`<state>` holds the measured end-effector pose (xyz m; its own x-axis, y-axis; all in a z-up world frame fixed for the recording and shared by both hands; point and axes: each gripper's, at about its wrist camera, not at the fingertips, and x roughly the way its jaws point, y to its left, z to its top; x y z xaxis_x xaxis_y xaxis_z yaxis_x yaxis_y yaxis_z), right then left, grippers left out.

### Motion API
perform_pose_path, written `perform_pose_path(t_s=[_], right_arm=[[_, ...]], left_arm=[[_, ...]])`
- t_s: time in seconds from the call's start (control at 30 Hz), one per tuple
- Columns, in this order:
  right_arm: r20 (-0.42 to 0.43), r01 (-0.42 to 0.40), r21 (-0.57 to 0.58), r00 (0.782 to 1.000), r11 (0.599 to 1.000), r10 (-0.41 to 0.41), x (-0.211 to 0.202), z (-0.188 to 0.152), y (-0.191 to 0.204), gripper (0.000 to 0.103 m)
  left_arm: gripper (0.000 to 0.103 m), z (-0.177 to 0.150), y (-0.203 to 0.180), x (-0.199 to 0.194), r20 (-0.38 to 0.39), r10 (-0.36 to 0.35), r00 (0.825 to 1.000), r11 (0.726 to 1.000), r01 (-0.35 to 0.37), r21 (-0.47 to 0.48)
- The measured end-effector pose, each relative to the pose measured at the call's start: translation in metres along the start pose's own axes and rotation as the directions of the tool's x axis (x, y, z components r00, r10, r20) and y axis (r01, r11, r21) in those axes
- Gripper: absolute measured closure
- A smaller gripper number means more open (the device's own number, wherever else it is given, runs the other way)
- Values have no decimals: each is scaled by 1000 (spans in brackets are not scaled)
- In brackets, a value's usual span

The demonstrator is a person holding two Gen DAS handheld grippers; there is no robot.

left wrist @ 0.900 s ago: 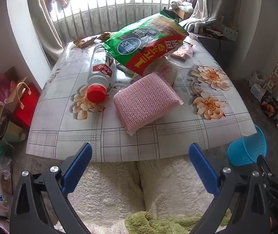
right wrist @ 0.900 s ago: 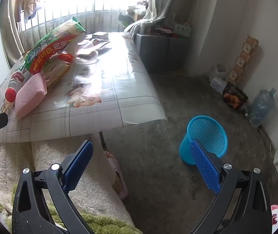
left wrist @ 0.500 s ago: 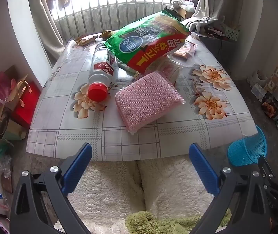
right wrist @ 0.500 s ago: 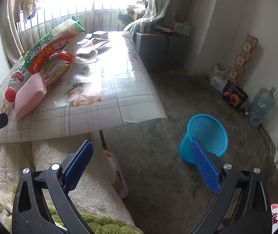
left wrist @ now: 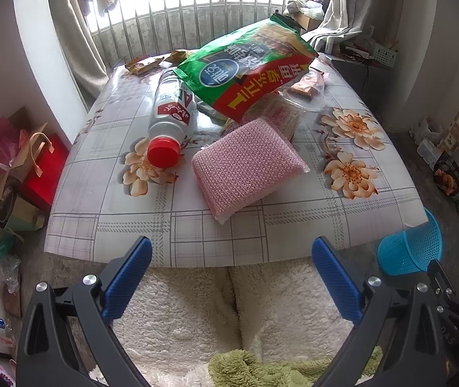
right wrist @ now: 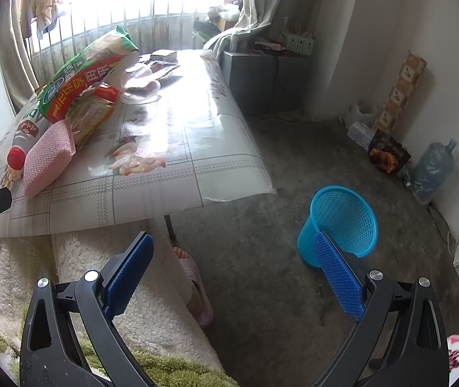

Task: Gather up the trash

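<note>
Insp: Status?
Me: Both my jaws wide apart, empty. Left gripper short of table; bottle, green bag on it. Approach low, bottle lengthwise; blue basket on floor by right gripper

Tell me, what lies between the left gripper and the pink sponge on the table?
In the left wrist view, only bare flowered tablecloth lies between the open left gripper and the pink sponge.

Black gripper frames, blue ribbed fingers, silver screws
</note>
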<state>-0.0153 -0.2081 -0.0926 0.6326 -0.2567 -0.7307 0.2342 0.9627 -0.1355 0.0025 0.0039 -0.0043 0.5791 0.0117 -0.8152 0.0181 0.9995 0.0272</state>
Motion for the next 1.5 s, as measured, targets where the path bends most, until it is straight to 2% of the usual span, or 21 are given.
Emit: perform_pose_path(t_s=[1.5], right_arm=[[1,0,0,1000,1000,0,1,1,5,8]], left_arm=[[6,2,1,-1,-4,0,1000,1000,0,0]])
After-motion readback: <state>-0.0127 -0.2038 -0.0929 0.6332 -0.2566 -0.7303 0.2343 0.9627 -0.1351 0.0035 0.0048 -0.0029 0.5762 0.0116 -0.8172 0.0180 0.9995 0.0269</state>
